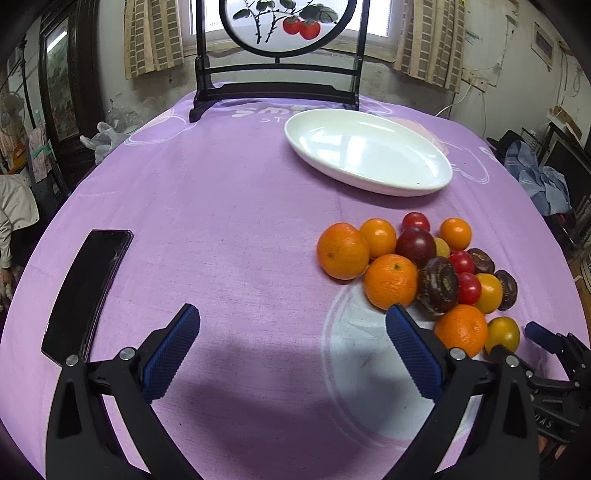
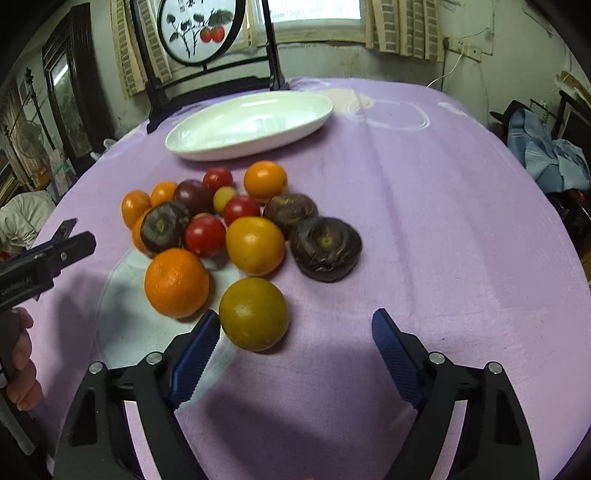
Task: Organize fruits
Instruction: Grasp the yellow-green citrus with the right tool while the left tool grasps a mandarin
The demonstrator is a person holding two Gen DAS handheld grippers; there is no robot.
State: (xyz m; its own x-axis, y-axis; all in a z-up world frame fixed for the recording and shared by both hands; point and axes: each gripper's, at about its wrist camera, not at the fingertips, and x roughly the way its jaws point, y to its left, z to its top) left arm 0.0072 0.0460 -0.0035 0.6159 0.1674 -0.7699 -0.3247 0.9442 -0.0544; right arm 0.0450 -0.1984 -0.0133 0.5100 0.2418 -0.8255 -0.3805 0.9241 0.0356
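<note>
A pile of fruit lies on the purple tablecloth: oranges (image 1: 390,280) (image 2: 176,283), red tomatoes (image 1: 468,288) (image 2: 205,235), yellow tomatoes (image 2: 253,313) and dark purple fruits (image 1: 439,283) (image 2: 325,248). A white oval plate (image 1: 369,151) (image 2: 251,123) stands empty behind the pile. My left gripper (image 1: 291,325) is open and empty, left of the pile. My right gripper (image 2: 295,328) is open and empty, with the nearest yellow tomato just ahead of its left finger.
A black phone (image 1: 86,291) lies at the table's left. A dark wooden stand with a round painted panel (image 1: 280,55) (image 2: 201,33) stands at the table's far edge. Clothes and clutter sit beyond the right edge (image 1: 535,173).
</note>
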